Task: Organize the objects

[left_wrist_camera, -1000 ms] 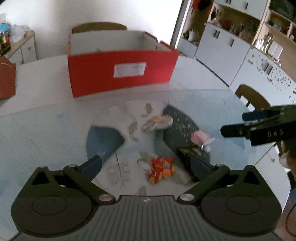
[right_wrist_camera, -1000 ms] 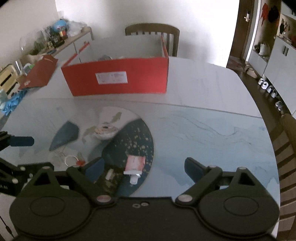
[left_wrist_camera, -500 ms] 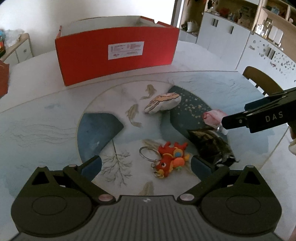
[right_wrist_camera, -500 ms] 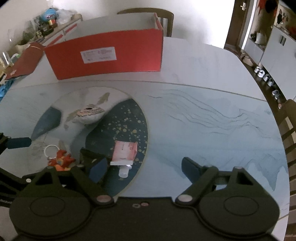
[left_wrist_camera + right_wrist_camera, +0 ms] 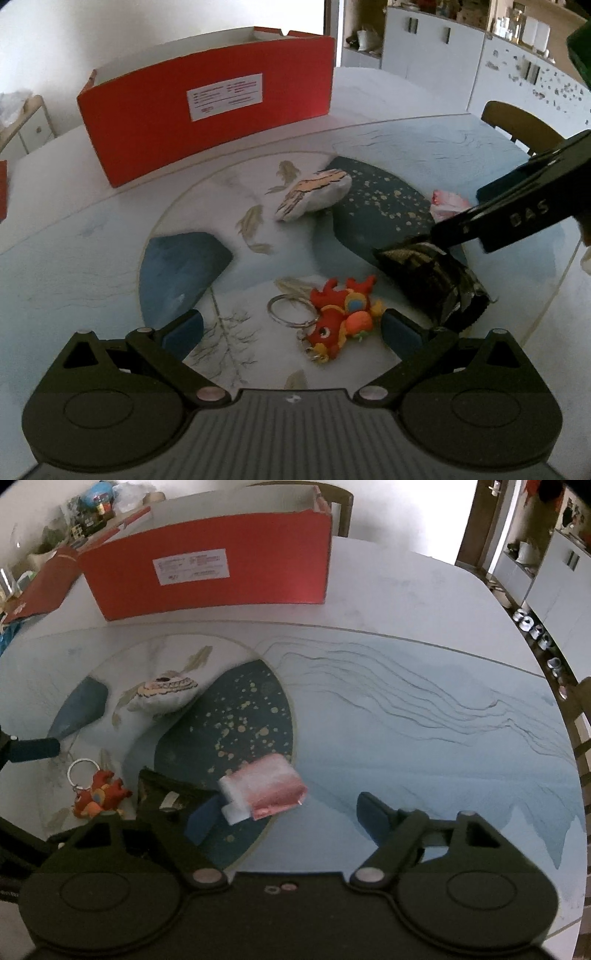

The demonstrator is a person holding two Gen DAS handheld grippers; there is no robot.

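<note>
The left tool hangs low over the tabletop with its jaws spread and nothing gripped; the red keychain toy lies between them, close to the right-hand finger and apart from the other. The right tool is closing, and the pink tube lies between its fingers, with its white cap right at the left finger; no pad presses on it yet, so it is not held. A dark packet lies just beside both targets, and a white pouch sits farther up the mat. The red box, the likely place for all of them, stands well apart at the far side of the tabletop.

The risks come from crowding. The right tool's left finger sits at the packet's edge and could pinch the packet together with the tube, or shove the tube sideways so that it slips out. The toy is off-centre, so the left tool may catch only the key ring and drag it.

Against the picture a second earlier, both tools have dropped much nearer the things, the right tool's jaws are narrower, and the box looks larger and higher in each view.
</note>
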